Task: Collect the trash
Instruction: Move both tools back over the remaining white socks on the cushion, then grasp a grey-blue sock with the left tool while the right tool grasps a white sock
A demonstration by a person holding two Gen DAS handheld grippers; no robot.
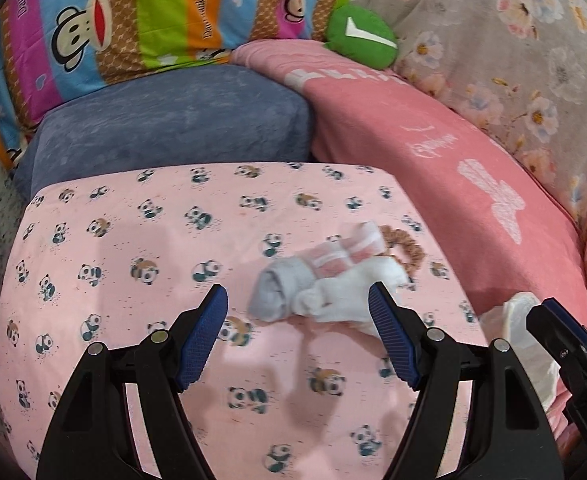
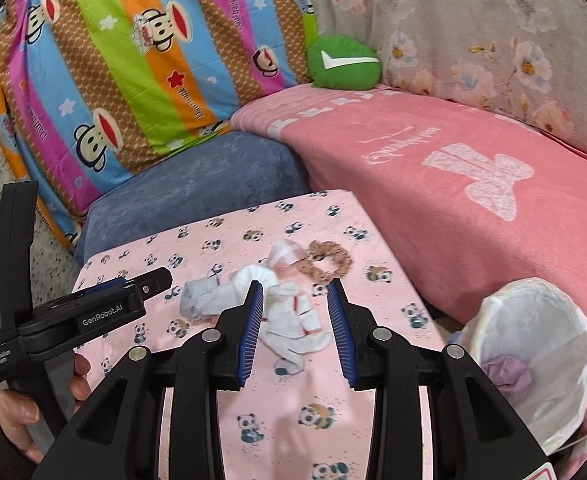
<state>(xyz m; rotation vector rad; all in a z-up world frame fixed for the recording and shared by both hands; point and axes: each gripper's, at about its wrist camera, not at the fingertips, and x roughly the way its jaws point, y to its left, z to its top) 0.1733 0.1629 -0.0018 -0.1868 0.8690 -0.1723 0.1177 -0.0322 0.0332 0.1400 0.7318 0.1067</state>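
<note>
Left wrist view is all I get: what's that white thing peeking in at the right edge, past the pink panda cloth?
Observer: A white-lined bin, standing open beside the panda cloth.
Operator: Anything in it?
Observer: One crumpled purple piece lies inside.
Operator: And the other gripper, is it holding something?
Observer: No, the right gripper is open and empty, pointed at the white cloth pile.

We see a matt pink panda-print cotton sheet (image 2: 333, 380), soft knitted white and grey socks (image 2: 293, 316), a fuzzy blue velvety cushion (image 1: 173, 120), a napped pink terry blanket (image 2: 433, 184), a thin, slightly glossy white plastic bin liner (image 2: 541, 344), and matt black plastic gripper (image 2: 295, 328) arms with ribbed blue rubber pads (image 2: 251, 332).
</note>
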